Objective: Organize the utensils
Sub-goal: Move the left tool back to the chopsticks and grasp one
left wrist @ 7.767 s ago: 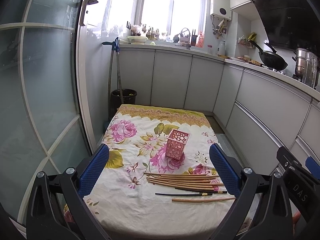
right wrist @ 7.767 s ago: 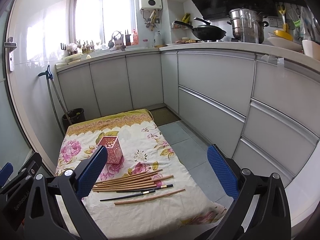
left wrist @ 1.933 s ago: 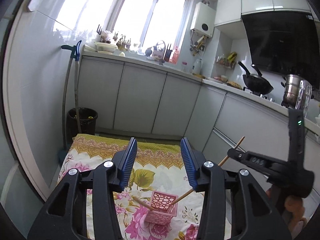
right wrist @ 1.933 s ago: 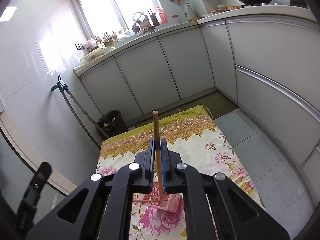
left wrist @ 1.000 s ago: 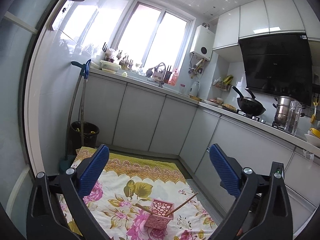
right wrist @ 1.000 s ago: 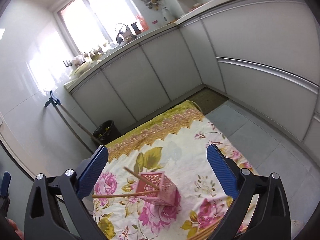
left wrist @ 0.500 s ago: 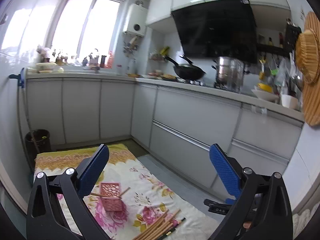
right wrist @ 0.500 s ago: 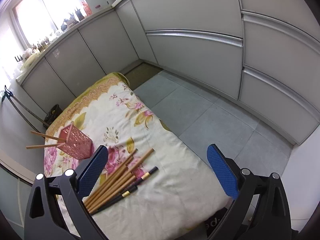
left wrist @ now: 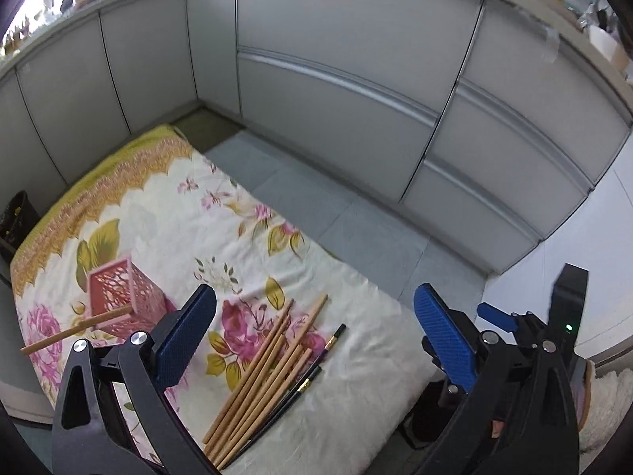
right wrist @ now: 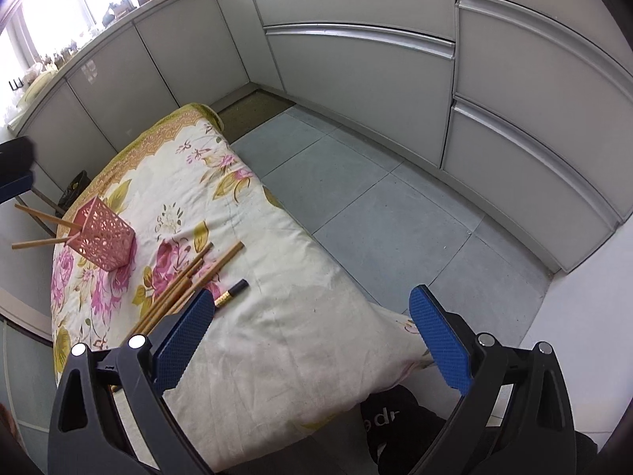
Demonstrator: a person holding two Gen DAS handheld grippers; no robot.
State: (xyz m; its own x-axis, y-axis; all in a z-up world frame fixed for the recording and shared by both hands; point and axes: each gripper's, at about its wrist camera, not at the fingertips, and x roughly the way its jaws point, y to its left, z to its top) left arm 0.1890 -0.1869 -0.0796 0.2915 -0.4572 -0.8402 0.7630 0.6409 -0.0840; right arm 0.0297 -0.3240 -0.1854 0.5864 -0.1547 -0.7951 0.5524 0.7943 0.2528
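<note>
Presently, left gripper (left wrist: pixel 314 334) and right gripper (right wrist: pixel 310 332) both stood wide apart, empty. Below: loose wooden chopsticks (left wrist: pixel 261 380) bundled on flowered white cloth (right wrist: pixel 277 336). Beyond: pink perforated square holder (right wrist: pixel 103 239), two chopsticks (right wrist: pixel 41 229) leaning inside.

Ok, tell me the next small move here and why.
Probably lower the right gripper onto the loose chopsticks and close on one. Both grippers are open and empty, the left gripper too. Only two chopsticks stand in the pink holder, while the rest lie bundled on the floral cloth.
</note>
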